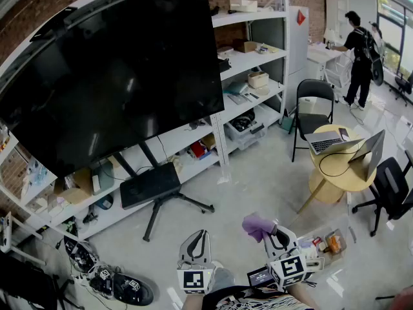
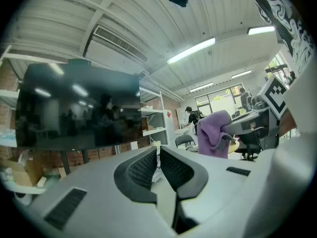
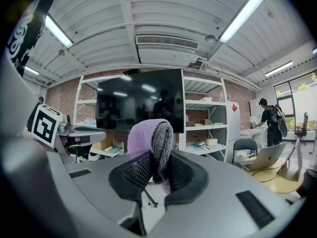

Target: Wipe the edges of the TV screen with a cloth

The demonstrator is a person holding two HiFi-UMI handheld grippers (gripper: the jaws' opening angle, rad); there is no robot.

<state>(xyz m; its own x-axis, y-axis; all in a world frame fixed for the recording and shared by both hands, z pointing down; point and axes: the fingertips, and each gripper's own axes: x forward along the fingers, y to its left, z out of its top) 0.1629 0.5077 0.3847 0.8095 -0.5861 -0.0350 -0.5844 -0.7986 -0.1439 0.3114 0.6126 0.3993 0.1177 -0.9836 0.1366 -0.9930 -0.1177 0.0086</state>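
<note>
left claw (image 1: 196, 235), right claw (image 1: 276, 232): grey, black ribbed pads (image 2: 143, 167) | marker cubes (image 1: 195, 279): black-white | shirt (image 1: 258, 299): black-white print

I hold my right gripper (image 1: 276, 232) low in front of me, with a purple cloth (image 1: 257, 225) bunched at its tips. My left gripper (image 1: 197, 236) sits just beside it, tips together. Ahead, the dark TV screen (image 1: 122, 70) stands on a black stand (image 1: 158, 189) before white shelves (image 1: 251, 63), well apart from both grippers. A round table (image 1: 335, 170) stands to the right.
</note>
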